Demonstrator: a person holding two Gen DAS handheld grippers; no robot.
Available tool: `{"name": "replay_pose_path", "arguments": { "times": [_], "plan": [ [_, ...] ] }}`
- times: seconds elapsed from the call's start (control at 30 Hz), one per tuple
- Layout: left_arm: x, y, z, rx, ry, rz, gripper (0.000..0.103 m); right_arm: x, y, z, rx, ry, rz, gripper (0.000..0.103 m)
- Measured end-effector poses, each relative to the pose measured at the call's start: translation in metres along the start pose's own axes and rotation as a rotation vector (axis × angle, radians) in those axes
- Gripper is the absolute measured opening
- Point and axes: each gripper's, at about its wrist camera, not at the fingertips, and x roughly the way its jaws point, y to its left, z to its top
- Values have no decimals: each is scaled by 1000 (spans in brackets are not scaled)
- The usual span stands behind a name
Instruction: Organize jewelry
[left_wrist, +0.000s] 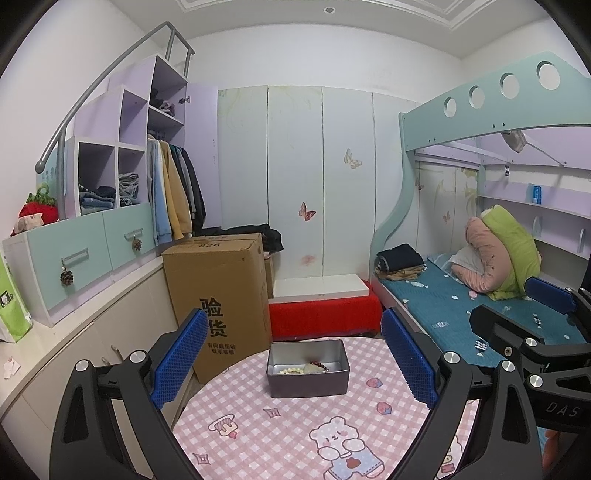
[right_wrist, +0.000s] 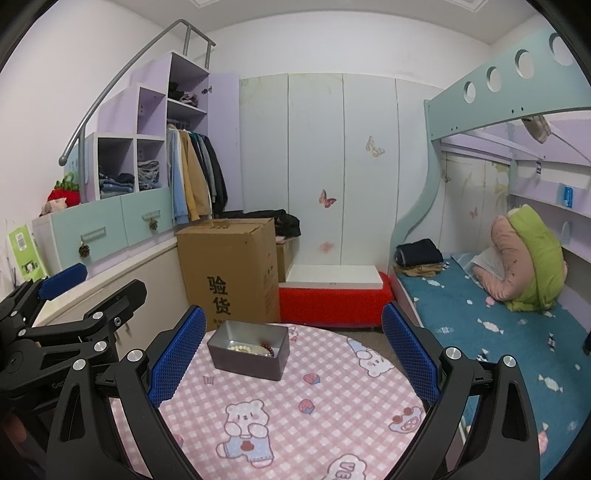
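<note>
A grey metal box (left_wrist: 308, 382) stands on the round table with a pink checked cloth (left_wrist: 280, 428), near its far edge. Inside lie a cream bead bracelet (left_wrist: 291, 370), a dark red bead bracelet (left_wrist: 320, 366) and a pale pendant. My left gripper (left_wrist: 295, 358) is open and empty, held above the table with the box between its blue pads. My right gripper (right_wrist: 293, 354) is open and empty too; the box (right_wrist: 248, 360) sits left of its centre. Each gripper shows at the edge of the other's view.
A tall cardboard box (left_wrist: 221, 295) stands behind the table on the left. A red low bench (left_wrist: 325, 314) with a white top is behind. A bunk bed (left_wrist: 480, 306) with blue sheet runs along the right. Cabinets and wardrobe line the left.
</note>
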Motion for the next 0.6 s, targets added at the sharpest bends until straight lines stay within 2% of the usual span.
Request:
{"name": "replay_pose_path", "arguments": {
  "times": [0.6],
  "plan": [
    [14, 4, -5, 5, 39, 3, 92, -14, 32, -13, 9, 46, 7, 93]
  ]
}}
